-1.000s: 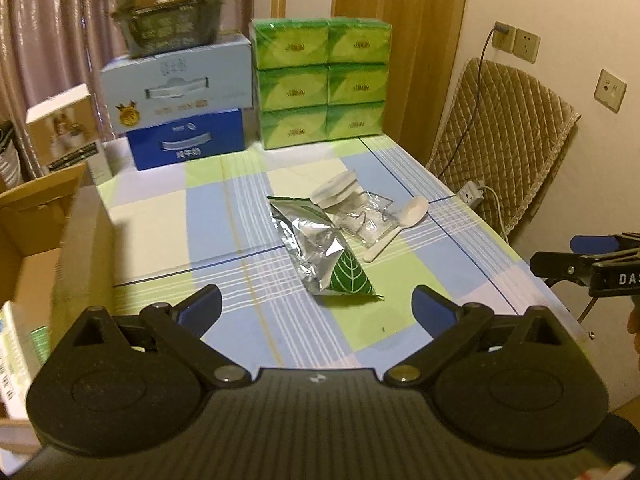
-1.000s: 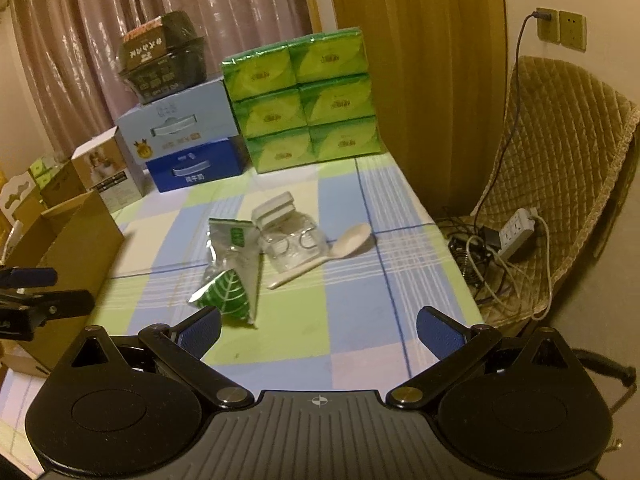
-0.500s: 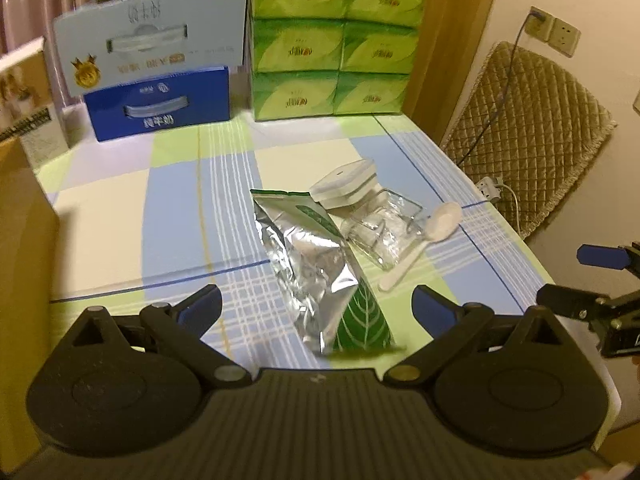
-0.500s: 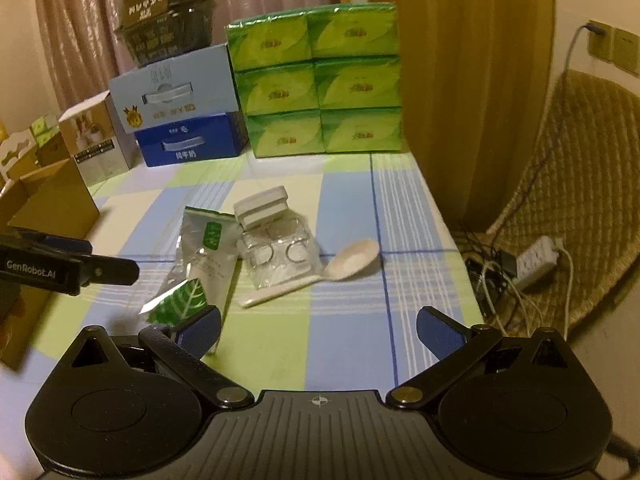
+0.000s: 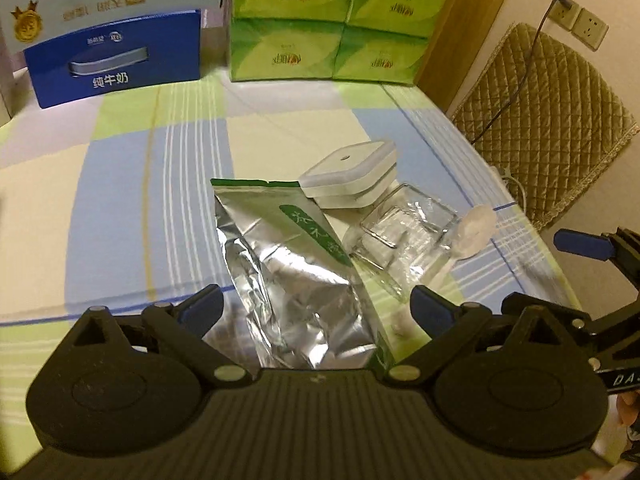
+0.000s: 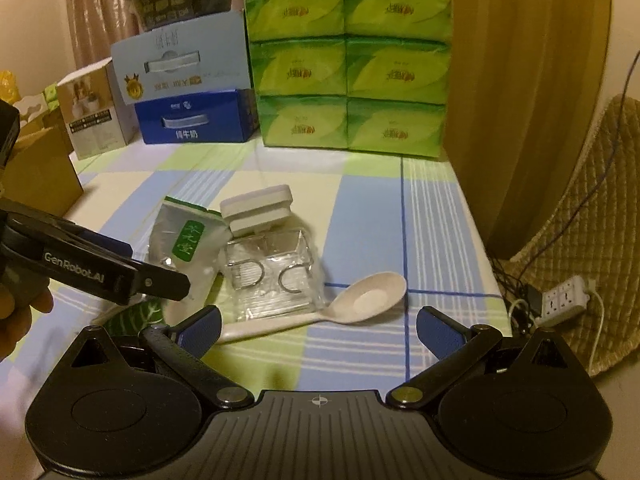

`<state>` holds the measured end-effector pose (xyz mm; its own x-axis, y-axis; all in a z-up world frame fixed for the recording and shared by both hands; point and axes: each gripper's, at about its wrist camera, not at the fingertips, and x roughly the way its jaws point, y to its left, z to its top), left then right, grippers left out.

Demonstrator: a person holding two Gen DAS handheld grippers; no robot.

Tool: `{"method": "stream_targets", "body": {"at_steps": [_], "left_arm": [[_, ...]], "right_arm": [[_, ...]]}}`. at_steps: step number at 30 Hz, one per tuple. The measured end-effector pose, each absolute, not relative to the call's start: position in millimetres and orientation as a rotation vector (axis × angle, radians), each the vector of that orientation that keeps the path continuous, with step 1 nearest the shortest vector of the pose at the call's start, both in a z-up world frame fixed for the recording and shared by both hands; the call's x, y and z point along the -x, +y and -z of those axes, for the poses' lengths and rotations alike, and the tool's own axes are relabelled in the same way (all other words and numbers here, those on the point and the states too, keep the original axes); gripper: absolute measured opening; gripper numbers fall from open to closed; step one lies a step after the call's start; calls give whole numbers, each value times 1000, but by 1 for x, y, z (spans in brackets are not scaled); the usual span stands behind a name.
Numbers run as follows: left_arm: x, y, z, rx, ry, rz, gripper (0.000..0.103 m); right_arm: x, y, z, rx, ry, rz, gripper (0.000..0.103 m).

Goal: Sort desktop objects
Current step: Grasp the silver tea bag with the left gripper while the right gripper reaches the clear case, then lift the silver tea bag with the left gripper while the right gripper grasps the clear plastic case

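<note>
A silver foil pouch [image 5: 296, 280] with a green label lies on the checked tablecloth, its near end between the spread fingers of my open left gripper [image 5: 316, 312]. Beside it lie a clear glass jar [image 5: 400, 236] on its side, its white square lid [image 5: 348, 172] and a pale plastic spoon [image 5: 468, 232]. In the right wrist view my open, empty right gripper [image 6: 318, 326] hovers just above the spoon [image 6: 360, 304], with the jar [image 6: 272, 280], lid [image 6: 256, 212] and pouch [image 6: 184, 244] beyond. The left gripper's fingers [image 6: 120, 276] reach in over the pouch from the left.
Stacked green tissue packs [image 6: 348, 68] and blue milk cartons [image 6: 192, 120] stand along the table's far edge. A cardboard box [image 6: 36, 168] stands at the left. A quilted chair [image 5: 544, 120] and a power strip [image 6: 560, 296] are off the right edge.
Both grippers have moved forward and lower toward the objects. The left one now straddles the pouch's near end; the right one has come close over the spoon. Both stay open.
</note>
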<state>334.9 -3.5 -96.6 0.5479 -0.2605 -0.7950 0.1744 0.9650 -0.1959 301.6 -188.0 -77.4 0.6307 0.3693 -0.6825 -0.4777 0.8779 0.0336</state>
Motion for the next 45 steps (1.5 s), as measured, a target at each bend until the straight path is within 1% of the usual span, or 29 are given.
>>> {"method": "stream_targets", "body": {"at_steps": [2, 4, 5, 7, 8, 9, 12, 15, 21, 22, 23, 24, 25, 31, 34, 41, 45], "left_arm": [[-340, -2, 102, 100, 969, 255, 95], [-344, -1, 106, 101, 982, 250, 91], [-345, 0, 109, 100, 989, 248, 85], [-346, 3, 113, 111, 1005, 270, 77], [-347, 6, 113, 130, 1006, 295, 69], [-346, 9, 112, 141, 1010, 307, 65], [-338, 16, 106, 105, 1006, 304, 57], [-325, 27, 101, 64, 1003, 272, 56], [-302, 50, 99, 68, 999, 232, 55], [-301, 52, 99, 69, 999, 231, 55], [-299, 53, 98, 69, 999, 229, 55], [-297, 54, 98, 71, 999, 227, 55], [-296, 55, 98, 73, 999, 227, 55], [-283, 53, 95, 49, 1003, 231, 54], [-269, 53, 92, 49, 1007, 236, 52], [-207, 50, 86, 69, 1050, 262, 51], [-170, 47, 85, 83, 1076, 272, 51]], "right_arm": [[-307, -184, 81, 164, 744, -496, 101], [-311, -178, 85, 185, 740, -508, 101], [-313, -175, 86, 197, 738, -515, 101], [-318, -168, 88, 221, 731, -524, 101], [-320, -164, 89, 230, 728, -530, 101], [-322, -161, 91, 237, 726, -536, 101], [-331, -150, 94, 248, 720, -564, 101], [-339, -136, 99, 268, 720, -585, 101], [-359, -117, 114, 286, 770, -582, 101], [-361, -115, 116, 281, 778, -578, 95], [-362, -115, 116, 272, 788, -577, 75], [-363, -114, 116, 264, 798, -575, 68], [-361, -113, 115, 258, 798, -566, 65], [-331, -107, 100, 230, 811, -576, 64], [-304, -110, 86, 194, 834, -588, 64], [-232, -134, 77, 268, 885, -619, 64], [-205, -158, 79, 234, 911, -593, 64]]}}
